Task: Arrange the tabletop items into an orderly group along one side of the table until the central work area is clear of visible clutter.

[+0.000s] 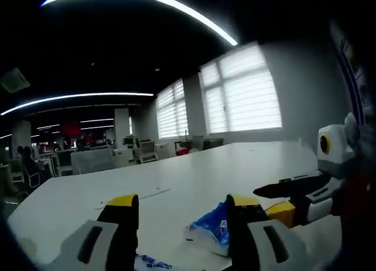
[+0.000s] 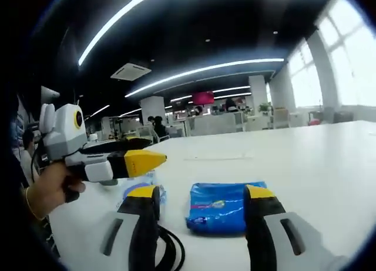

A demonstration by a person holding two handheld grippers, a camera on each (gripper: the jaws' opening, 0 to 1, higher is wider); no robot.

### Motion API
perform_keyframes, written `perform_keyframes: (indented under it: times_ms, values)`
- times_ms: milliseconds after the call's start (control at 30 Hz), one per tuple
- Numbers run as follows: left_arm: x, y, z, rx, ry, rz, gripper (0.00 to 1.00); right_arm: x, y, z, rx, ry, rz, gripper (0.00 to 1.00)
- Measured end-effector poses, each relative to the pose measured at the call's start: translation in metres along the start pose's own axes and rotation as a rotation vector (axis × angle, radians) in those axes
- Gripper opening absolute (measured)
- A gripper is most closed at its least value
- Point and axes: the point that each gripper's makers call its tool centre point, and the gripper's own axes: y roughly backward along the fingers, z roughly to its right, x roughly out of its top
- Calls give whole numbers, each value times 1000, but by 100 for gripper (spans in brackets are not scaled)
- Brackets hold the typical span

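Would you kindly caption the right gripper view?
Open right gripper facing a blue packet on the white table.

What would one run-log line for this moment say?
left gripper: open, empty | right gripper: open, facing blue pack | table: pack uncollected

Two grippers are showing: the left gripper (image 2: 126, 159) and the right gripper (image 2: 202, 209). One blue packet (image 2: 223, 206) is lying on the white table (image 2: 305, 165), one smaller blue-and-white wrapper (image 2: 141, 186) is lying beside it, and one black cable (image 2: 170, 250) is curling near the table's front edge.
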Motion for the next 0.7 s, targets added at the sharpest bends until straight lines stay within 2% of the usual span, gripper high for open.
perform_keyframes:
  times_ms: [100,333,433,500,700]
  values:
    - [1,3,-1,-3,14,-4,66,2,0,-8,12,51,24,56]
    - [-1,10,-6,0,68,-45,70,-4,0,-29,58,148,17,57]
    - [-1,13,-6,1,84,-37,71,-13,-1,-36,82,156,-5,57]
    - [-7,17,-7,7,128,-70,72,-18,-1,-40,96,161,-14,57]
    - [-7,29,-16,33,176,-59,76,-27,1,-52,132,152,-35,58]
